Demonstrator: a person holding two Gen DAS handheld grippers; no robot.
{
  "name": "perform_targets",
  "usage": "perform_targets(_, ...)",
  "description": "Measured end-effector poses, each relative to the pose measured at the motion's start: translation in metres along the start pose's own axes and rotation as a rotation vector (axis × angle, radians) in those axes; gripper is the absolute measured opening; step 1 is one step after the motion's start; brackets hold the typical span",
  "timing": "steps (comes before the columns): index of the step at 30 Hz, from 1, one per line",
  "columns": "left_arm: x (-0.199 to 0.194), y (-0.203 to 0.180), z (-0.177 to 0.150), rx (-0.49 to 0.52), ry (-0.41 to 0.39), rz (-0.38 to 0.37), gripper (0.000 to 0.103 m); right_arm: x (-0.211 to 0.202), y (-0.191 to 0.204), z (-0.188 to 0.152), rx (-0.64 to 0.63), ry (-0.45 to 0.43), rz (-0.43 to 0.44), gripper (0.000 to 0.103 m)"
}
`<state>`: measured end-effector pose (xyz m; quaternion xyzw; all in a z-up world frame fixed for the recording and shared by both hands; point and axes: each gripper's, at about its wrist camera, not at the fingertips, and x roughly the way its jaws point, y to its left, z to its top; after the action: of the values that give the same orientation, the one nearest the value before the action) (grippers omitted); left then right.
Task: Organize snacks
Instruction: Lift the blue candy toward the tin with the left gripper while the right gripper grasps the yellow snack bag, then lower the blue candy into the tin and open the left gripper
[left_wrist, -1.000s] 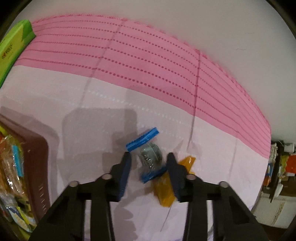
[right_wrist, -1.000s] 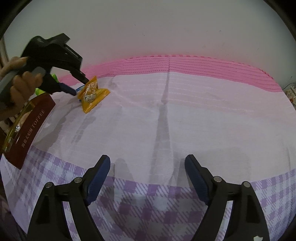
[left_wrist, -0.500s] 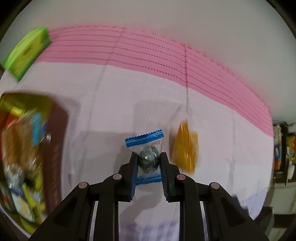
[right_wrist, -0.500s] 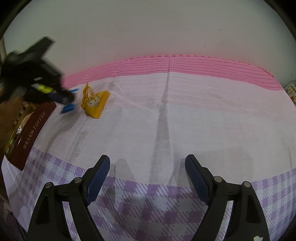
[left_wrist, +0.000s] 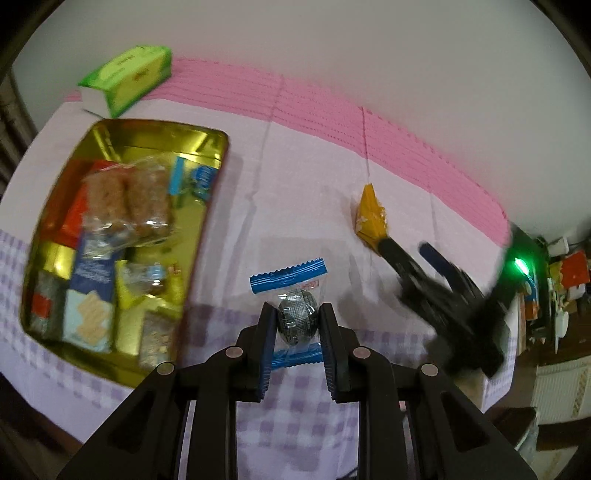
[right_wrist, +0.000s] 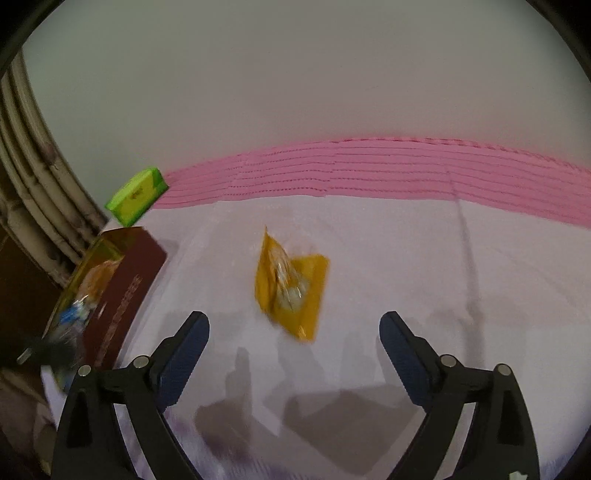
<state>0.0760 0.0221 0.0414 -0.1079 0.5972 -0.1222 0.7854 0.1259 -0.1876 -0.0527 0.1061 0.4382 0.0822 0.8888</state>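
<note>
My left gripper (left_wrist: 297, 326) is shut on a candy in a clear wrapper with blue ends (left_wrist: 295, 295), held above the cloth to the right of the gold tin (left_wrist: 212, 146). The tin holds several wrapped snacks. A yellow snack packet (left_wrist: 370, 218) lies on the pale cloth further right. In the right wrist view that yellow packet (right_wrist: 291, 284) lies just ahead of my right gripper (right_wrist: 293, 332), whose jaws are opening, with nothing between them. The right gripper (left_wrist: 413, 249) shows blurred in the left wrist view, reaching toward the packet.
A green box (left_wrist: 127, 77) lies at the back left on the pink stripe of the tablecloth (left_wrist: 314, 177). The tin's dark red side (right_wrist: 125, 291) and the green box (right_wrist: 136, 195) show at the left in the right wrist view. A wall is behind; clutter at far right.
My left gripper closed on the blue-ended candy, lifted it and carried it left toward the tin. My right gripper moved up to the yellow packet and spread wider.
</note>
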Motion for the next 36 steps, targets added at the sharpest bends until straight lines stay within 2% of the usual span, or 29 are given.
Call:
perform_targets(2,-0.011,0.006,0.0,-0.003,-0.031,0.01,0.024,0.016,0.005,0.007,-0.006,0.021,-0.023,0.092)
perform_targets(3,-0.017,0.01,-0.002,-0.005,-0.041,0.012,0.024,0.024,0.007,0.009,-0.01,0.035,-0.04,0.085)
perform_targets(4,-0.025,0.016,-0.003,-0.01,-0.051,0.011,0.024,0.034,0.007,0.01,-0.015,0.054,-0.043,0.076)
perform_targets(5,-0.03,0.02,-0.004,-0.018,-0.057,0.007,0.024,0.04,0.01,0.009,-0.037,0.071,-0.06,0.05)
perform_targets(6,-0.038,0.027,-0.005,-0.034,-0.07,0.005,0.024,0.04,0.015,0.008,-0.071,0.063,-0.078,0.037)
perform_targets(8,-0.044,0.036,-0.004,-0.048,-0.087,0.008,0.024,0.039,0.02,0.005,-0.095,0.085,-0.061,0.032)
perform_targets(11,-0.062,0.056,-0.007,-0.078,-0.123,0.02,0.024,0.017,0.026,-0.007,-0.123,0.054,-0.05,0.031)
perform_targets(16,-0.075,0.09,-0.007,-0.121,-0.151,0.051,0.024,-0.027,0.023,-0.044,-0.091,0.005,-0.055,0.031)
perform_targets(19,-0.08,0.106,-0.009,-0.12,-0.178,0.096,0.024,-0.041,0.021,-0.063,-0.082,-0.005,-0.075,0.031)
perform_targets(27,-0.065,0.131,-0.019,-0.129,-0.166,0.13,0.024,-0.041,0.011,-0.082,-0.05,-0.006,-0.132,0.031)
perform_targets(31,-0.055,0.13,-0.02,-0.113,-0.161,0.124,0.024,-0.038,0.013,-0.083,-0.048,-0.011,-0.148,0.031)
perform_targets(36,-0.045,0.122,-0.022,-0.049,-0.188,0.158,0.024,-0.037,0.01,-0.083,-0.032,-0.004,-0.136,0.031)
